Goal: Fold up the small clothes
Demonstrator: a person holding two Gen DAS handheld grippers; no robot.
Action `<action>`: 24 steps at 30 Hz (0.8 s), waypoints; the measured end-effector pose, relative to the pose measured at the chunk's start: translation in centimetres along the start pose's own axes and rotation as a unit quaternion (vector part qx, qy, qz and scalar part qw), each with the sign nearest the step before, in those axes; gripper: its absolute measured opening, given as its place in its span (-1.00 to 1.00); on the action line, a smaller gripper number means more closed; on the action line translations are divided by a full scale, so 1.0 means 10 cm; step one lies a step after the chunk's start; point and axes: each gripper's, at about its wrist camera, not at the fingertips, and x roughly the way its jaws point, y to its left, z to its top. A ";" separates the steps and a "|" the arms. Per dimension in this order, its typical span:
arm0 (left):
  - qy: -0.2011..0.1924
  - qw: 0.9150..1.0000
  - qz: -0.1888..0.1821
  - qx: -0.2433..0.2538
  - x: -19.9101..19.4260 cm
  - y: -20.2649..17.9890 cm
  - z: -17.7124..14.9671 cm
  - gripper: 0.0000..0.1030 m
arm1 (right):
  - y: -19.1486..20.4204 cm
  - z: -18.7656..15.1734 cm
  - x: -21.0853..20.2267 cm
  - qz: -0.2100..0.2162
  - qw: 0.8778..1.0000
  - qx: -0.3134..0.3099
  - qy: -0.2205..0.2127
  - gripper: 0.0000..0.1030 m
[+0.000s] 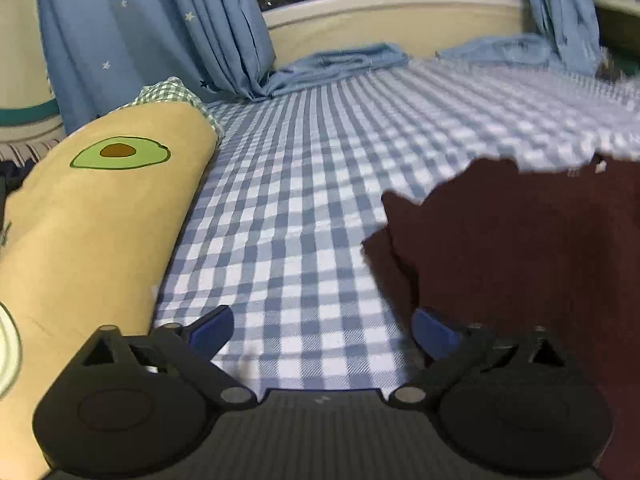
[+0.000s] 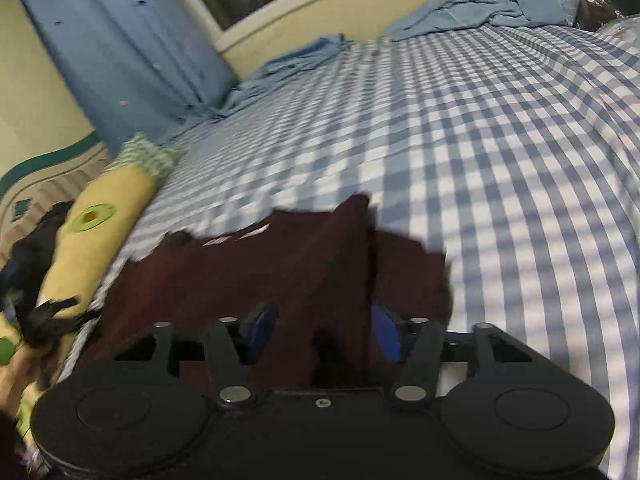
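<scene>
While the dark maroon garment [image 2: 280, 272] is lying on the blue-checked sheet [image 2: 500, 168], filling the lower centre of the right wrist view and the right side of the left wrist view [image 1: 520, 260], the fold looks to be mid-step. A raised ridge of cloth is running up between the right gripper [image 2: 324, 334] pads. The pads are standing apart on either side of it and, as far as the blurred pic shows, aren't pressing on it, so I'm reading this claw as part-open w/ cloth between, not gripping.

The left gripper [image 1: 324, 330] is sitting wide over bare sheet at the bottom centre of its view, w/ the garment's edge just beside its right-hand pad [image 1: 434, 332] and nothing between the jaws.

To do this step well, IMO: get the left claw onto that near edge before any pull, so both sides are lifting together; pinch one layer only on the right, not the whole ridge, or the fold is going to bunch. Keep the cloth low and flat.

Further out, the tan avocado-print bolster [image 1: 100, 220] is lying along the left of both views, and blue curtains [image 1: 140, 32] are hanging at upper left.
</scene>
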 end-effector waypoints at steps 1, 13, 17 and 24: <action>-0.010 1.000 -0.014 -0.021 -0.03 0.03 0.00 0.87 | 0.05 -0.09 -0.10 0.005 1.000 -0.001 -0.003 0.30; 0.006 0.999 0.002 -0.048 0.22 -0.01 0.02 1.00 | 0.38 -0.91 -0.61 0.002 1.000 -0.015 -0.023 0.31; -0.016 0.997 -0.024 -0.070 0.22 0.02 0.22 0.96 | 0.42 -1.04 -0.75 0.000 0.999 -0.017 -0.028 0.31; 0.061 0.993 0.095 -0.026 0.79 0.17 0.22 0.73 | 0.55 -1.07 -0.83 -0.008 0.999 -0.018 -0.039 0.39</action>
